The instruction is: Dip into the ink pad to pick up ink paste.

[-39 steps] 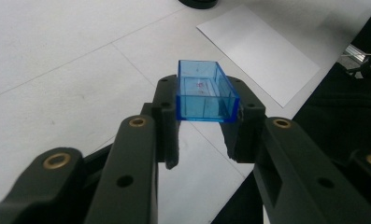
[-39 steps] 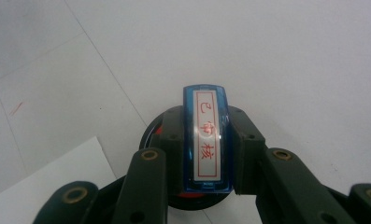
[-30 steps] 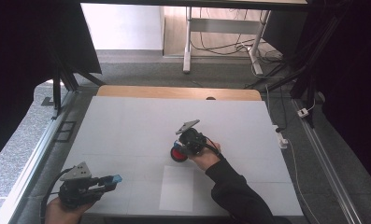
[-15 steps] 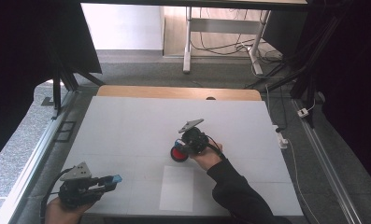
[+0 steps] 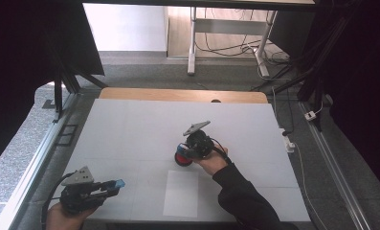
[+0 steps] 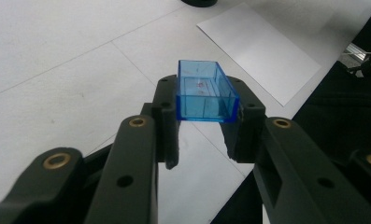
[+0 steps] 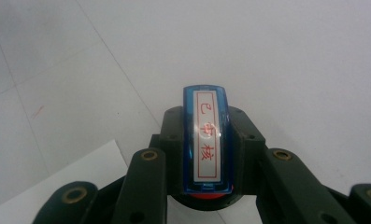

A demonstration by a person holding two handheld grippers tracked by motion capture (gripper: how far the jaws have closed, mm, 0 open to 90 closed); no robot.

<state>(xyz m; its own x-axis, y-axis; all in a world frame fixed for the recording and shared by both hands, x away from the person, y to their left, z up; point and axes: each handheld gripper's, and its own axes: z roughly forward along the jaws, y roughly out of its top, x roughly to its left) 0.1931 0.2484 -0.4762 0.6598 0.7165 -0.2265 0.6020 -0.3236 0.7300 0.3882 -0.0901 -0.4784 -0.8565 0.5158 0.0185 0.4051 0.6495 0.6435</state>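
Nothing is shifting since a second ago: both of my hands are staying where they were, apart on the white table (image 5: 130, 129).

My left tongs (image 6: 206, 116) are clenching a small clear blue plastic cap (image 6: 203, 92), an open rectangular box, held level near the table's near left corner. My right tongs (image 7: 206, 154) are gripping a blue-rimmed stamp with a red base (image 7: 207, 140); its white face with red characters is pointing up at the camera. In the high view that stamp (image 5: 182, 156) is hovering near the table's middle, just beyond a white paper sheet (image 5: 181, 192).

I am judging the step as stamping the sheet. To do it well, I am planning to roll my right wrist until the face looks down, lower it squarely onto the paper, press evenly, and lift straight up to avoid smearing, keeping the cap parked aside.
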